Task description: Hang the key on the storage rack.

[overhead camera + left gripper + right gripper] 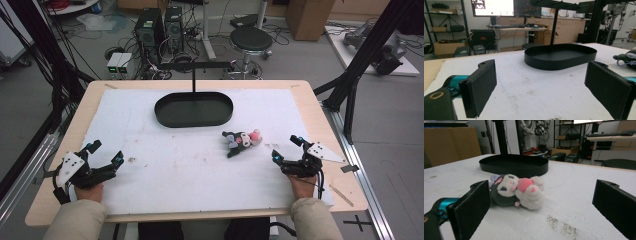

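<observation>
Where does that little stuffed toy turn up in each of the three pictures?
High view: the stuffed toy lies right of centre, in front of the black tray.
Left gripper view: just its edge shows at the far right.
Right gripper view: centre-left, lying on its side.
Shared landmark: the black tray, behind the toy.

A robotics lab is showing itself: black tower computers, tangled floor cables, black metal shelving, wall monitor.
</observation>
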`<action>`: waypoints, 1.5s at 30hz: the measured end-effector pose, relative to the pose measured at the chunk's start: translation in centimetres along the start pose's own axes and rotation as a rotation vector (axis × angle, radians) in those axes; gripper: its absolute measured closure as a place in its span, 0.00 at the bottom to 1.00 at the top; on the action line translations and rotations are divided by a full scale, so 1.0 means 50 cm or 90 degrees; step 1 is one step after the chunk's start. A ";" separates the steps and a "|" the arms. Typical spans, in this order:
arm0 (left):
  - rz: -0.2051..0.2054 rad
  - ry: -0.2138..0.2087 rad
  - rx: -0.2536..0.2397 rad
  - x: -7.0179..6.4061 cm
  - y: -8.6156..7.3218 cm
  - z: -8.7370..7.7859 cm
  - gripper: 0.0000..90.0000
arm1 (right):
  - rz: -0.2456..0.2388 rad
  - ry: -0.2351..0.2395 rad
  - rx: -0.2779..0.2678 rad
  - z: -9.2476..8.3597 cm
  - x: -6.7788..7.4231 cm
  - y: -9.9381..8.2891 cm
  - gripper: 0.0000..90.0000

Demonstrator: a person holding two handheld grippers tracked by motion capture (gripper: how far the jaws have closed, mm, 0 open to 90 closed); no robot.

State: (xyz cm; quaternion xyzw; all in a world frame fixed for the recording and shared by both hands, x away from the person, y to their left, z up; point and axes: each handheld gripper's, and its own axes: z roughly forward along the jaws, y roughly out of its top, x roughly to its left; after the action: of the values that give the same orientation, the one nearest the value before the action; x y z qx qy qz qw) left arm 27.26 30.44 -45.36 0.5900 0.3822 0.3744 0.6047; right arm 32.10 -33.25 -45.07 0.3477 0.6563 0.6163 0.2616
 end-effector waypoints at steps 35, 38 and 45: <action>0.006 0.000 -0.001 -0.002 0.000 0.000 0.12 | -0.010 0.072 0.078 0.029 -0.038 0.117 0.01; 0.003 0.000 -0.002 -0.002 0.000 0.000 0.12 | -0.029 0.089 0.096 0.039 -0.045 0.143 0.01; 0.006 0.001 0.001 -0.001 0.000 0.000 0.12 | -0.074 0.118 0.155 0.067 -0.068 0.224 0.01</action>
State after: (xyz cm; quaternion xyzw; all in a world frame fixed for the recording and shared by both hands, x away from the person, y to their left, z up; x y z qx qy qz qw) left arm 27.25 30.37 -45.35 0.5920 0.3800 0.3774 0.6023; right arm 38.30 -33.83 -34.63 0.2802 0.7664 0.5454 0.1913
